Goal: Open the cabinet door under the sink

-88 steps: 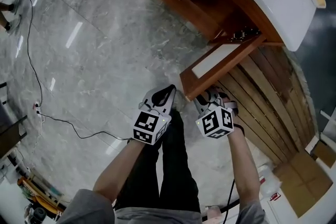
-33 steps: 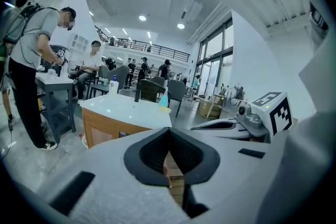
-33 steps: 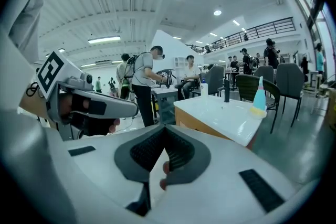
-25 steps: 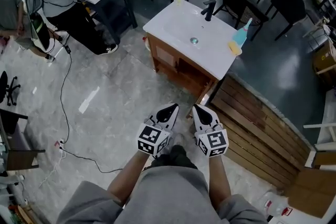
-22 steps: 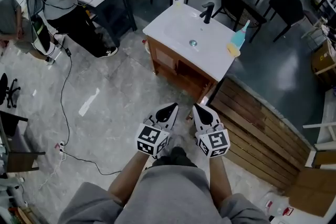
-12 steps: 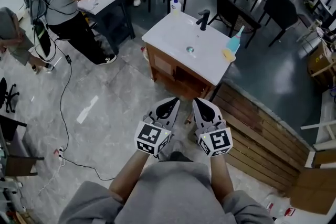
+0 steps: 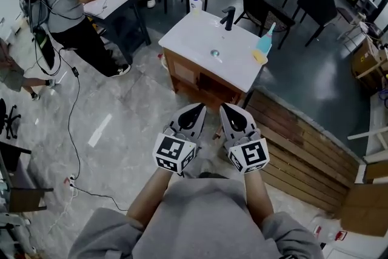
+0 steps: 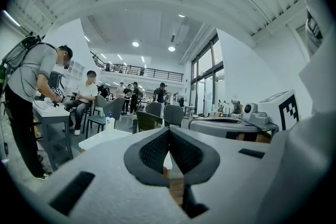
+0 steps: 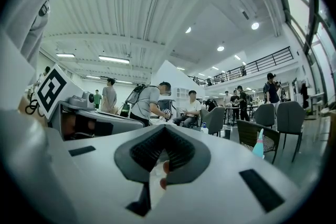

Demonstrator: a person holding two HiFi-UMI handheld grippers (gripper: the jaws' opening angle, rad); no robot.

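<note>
The grey marble floor [image 7: 115,100] fills the left of the head view, and toward 3 o'clock it gives way to dark flooring [image 7: 303,82]. The wooden sink cabinet [image 7: 200,79] stands on the floor at 12 o'clock from the picture's middle. Its white countertop [image 7: 188,39] carries a black faucet [image 7: 227,17] at 12 o'clock. A pump bottle [image 7: 194,3] stands at 11 o'clock, and a teal bottle [image 7: 265,42] stands just beside a yellow sponge [image 7: 260,57] at 3 o'clock. A slatted wooden panel [image 7: 303,148] lies on the floor at 4 o'clock from the cabinet, and a black cable [image 7: 71,179] trails at 8 o'clock.

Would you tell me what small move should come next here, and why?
Probably step closer and lower the right tongs toward the cabinet: both they and the left tongs are shut, empty and well short of it. Its right half looks dark, perhaps already open.
</note>
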